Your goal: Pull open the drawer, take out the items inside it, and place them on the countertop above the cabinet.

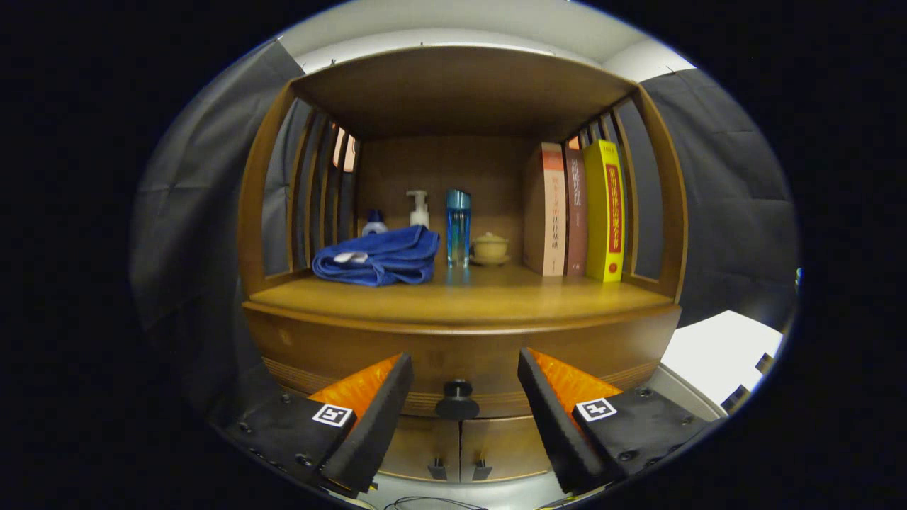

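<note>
Just ahead of the wide-spread claw (464, 386), the drawer (460, 354) knob (457, 399) sits centred between its fingers, lined up for a pull, below the counter (460, 297).

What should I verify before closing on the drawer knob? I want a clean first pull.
1. Gripper open wide enough for the knob: ok.
2. Black drawer knob centred between the fingers: ok.
3. Fingers touching the knob: not ok, gaps on both sides.
4. Drawer front shut: ok.
5. Free countertop in front of the blue towel: ok.
6. Drawer contents: cannot tell.
</note>
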`<state>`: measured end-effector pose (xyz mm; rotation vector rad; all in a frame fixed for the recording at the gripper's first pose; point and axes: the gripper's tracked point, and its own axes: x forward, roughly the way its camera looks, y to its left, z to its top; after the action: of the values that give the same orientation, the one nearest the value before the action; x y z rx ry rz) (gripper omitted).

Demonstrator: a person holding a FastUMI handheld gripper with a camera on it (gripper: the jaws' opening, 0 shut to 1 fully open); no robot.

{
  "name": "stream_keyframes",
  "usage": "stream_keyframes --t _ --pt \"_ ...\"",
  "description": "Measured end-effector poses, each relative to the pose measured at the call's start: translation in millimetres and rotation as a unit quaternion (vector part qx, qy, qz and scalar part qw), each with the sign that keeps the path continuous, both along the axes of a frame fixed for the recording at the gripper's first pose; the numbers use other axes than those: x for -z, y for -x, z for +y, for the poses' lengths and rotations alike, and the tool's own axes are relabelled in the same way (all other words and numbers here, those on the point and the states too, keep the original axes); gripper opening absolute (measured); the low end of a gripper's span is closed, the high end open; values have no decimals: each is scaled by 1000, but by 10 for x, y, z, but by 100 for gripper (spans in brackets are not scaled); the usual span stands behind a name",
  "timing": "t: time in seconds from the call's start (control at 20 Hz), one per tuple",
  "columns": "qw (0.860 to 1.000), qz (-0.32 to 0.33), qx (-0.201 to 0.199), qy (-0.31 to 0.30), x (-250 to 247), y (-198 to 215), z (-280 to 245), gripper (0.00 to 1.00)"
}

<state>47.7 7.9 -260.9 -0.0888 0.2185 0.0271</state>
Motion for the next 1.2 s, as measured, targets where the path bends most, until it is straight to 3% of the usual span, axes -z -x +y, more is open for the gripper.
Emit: stream_keyframes --t 0.2,0.6,0.95,1.2 --pt "999 33 5 -2 355 -96 -50 96" --pt "997 68 16 -12 686 -190 -24 56" --pt "996 76 38 -7 690 -136 -27 45" --pt "996 83 26 -3 655 48 -13 45"
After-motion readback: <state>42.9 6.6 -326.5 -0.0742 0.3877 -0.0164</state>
